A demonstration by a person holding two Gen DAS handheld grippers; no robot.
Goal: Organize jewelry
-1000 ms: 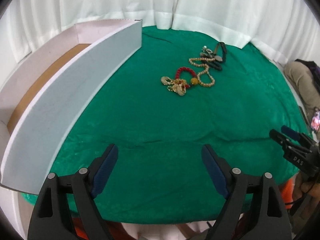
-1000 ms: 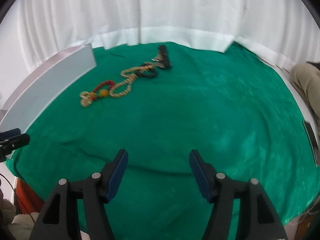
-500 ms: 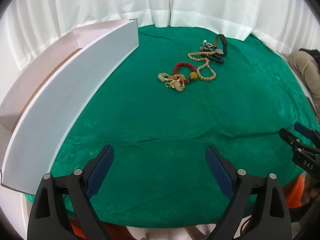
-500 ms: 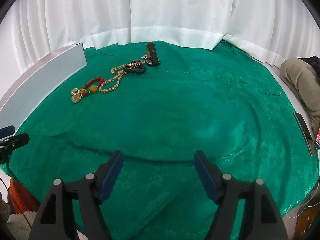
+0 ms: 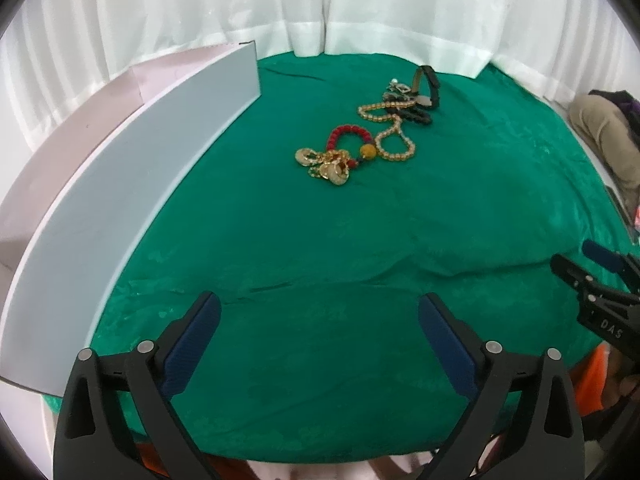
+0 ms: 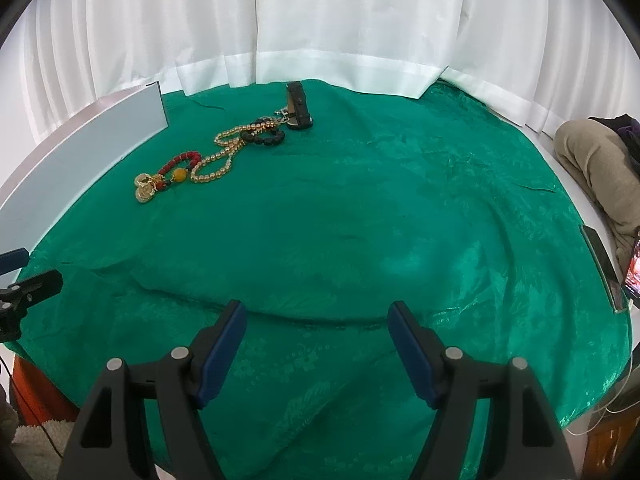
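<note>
A tangle of jewelry lies at the far middle of the green cloth (image 5: 320, 248): gold coin pieces (image 5: 326, 166), a red bead bracelet (image 5: 348, 136), a gold bead necklace (image 5: 390, 136), a black bead bracelet (image 5: 416, 114) and a black watch (image 5: 426, 84). The right wrist view shows the same pile, with the gold coin pieces (image 6: 146, 188), the gold bead necklace (image 6: 222, 156) and the watch (image 6: 298, 106). A white open box (image 5: 132, 152) stands along the left. My left gripper (image 5: 320, 328) is open and empty over the near cloth. My right gripper (image 6: 318, 332) is open and empty too.
White curtains (image 6: 320, 20) hang behind the table. A person's beige-clad leg (image 6: 596, 160) is at the right edge, with a phone (image 6: 632, 268) and a flat grey object (image 6: 604, 268) nearby. The cloth has a raised fold (image 6: 280, 312) near my right gripper.
Both grippers have pulled back and risen a little, so the jewelry looks farther off. Both stay open. The jewelry has not moved.
</note>
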